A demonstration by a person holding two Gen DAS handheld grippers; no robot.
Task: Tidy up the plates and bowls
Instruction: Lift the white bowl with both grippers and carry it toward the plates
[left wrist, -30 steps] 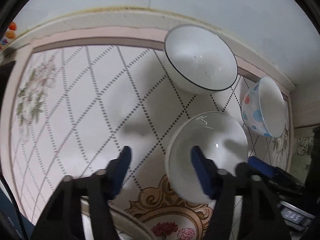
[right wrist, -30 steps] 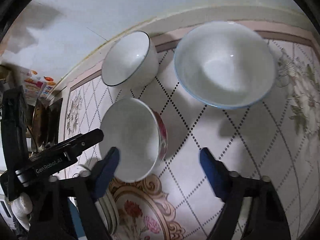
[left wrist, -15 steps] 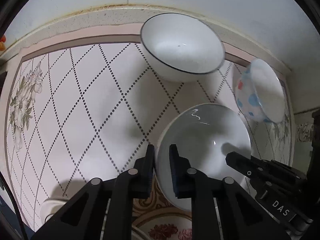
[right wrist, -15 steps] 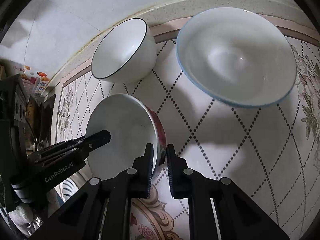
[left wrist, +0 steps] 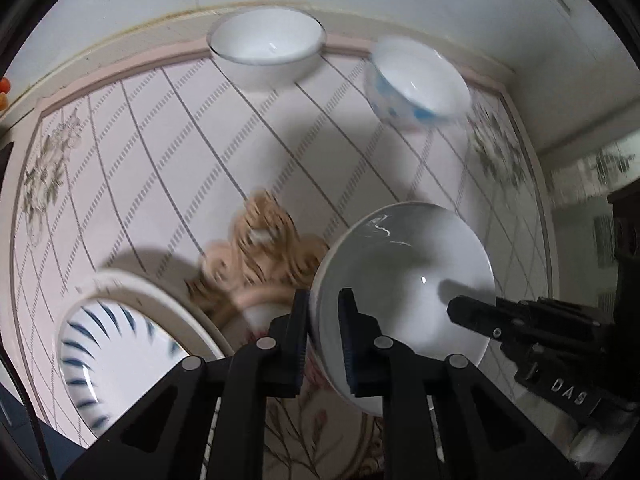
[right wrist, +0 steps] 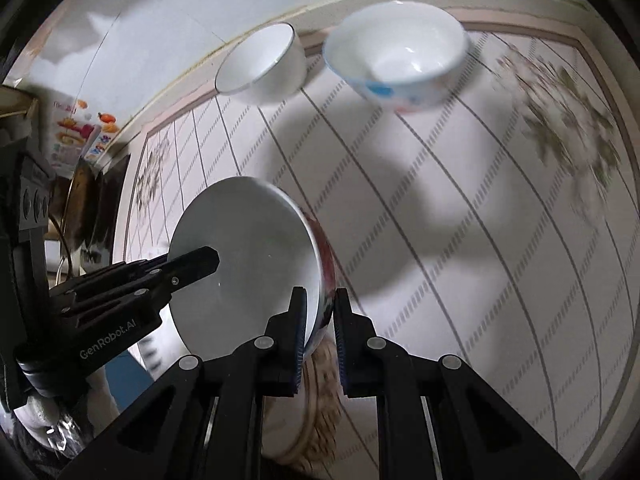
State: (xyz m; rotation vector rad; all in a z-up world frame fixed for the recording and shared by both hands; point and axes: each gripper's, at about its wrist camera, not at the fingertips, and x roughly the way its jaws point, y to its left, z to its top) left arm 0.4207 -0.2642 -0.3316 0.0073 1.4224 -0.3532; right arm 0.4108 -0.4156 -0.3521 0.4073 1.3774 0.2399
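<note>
Above tablecloth (left wrist: 160, 184) | left gripper (left wrist: 324, 320) fingers pinch white bowl (left wrist: 404, 280) rim | right gripper (right wrist: 320, 320) fingers pinch it too

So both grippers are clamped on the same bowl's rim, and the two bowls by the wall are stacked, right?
Not stacked. The right wrist view shows the plain bowl and dotted bowl side by side. Both the left gripper and right gripper do clamp the held bowl.

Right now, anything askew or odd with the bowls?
One thing: the red-patterned bowl is pinched on opposite rims by both the left gripper and the right gripper, and is tilted steeply. The black-rimmed bowl and blue-spotted bowl look normal. No chips or spills visible.
</note>
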